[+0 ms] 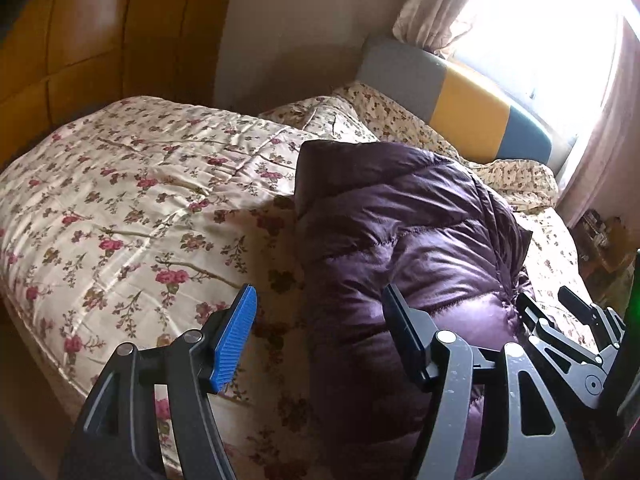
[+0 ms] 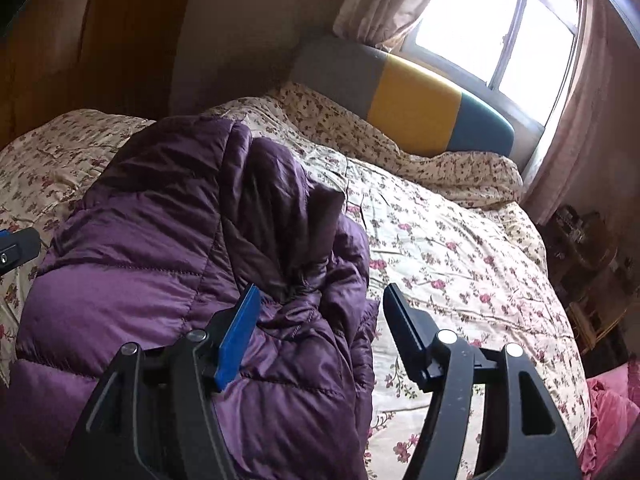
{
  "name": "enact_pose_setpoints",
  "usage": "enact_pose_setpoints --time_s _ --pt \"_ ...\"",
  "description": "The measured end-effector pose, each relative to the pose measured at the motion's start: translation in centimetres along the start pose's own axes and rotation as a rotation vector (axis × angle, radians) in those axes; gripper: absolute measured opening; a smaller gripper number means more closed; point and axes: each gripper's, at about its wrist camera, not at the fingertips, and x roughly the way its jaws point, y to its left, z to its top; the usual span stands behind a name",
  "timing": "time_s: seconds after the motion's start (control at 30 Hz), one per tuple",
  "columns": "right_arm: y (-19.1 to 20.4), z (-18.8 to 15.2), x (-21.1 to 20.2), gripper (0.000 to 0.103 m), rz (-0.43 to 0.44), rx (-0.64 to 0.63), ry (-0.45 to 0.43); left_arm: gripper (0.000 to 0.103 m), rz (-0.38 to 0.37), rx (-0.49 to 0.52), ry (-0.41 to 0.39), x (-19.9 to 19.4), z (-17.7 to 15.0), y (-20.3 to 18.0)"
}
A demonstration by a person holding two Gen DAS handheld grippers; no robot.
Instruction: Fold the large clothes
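Glossy purple quilted jacket; cream quilt, pink floral; grey-yellow-teal headboard

Both wrist views close above one jacket.

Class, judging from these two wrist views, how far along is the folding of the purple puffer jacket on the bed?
Done: the purple puffer jacket already lies bundled into a thick, doubled-over pile on the floral quilt. In hand: nothing; the left claw and right claw are both open, hovering by it. Left: its right edge looks bunched and rumpled, so probably tidying and a final fold.
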Motion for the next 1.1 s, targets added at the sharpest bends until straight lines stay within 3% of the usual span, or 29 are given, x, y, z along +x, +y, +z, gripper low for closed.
enact_pose_setpoints --time_s 0.47,0.9,1.1 --pt "0.0 2.0 3.2 0.062 -0.026 -0.004 0.014 0.065 -0.032 0.018 0.008 3.3 3.3 -2.0" --pt "-0.5 0.5 8.9 0.062 0.033 0.036 0.107 0.070 -0.013 0.062 0.070 8.8 2.0 -2.9" --pt "-1.1 0.6 8.1 0.063 0.035 0.039 0.097 0.071 0.017 0.063 0.061 7.2 2.3 -3.0"
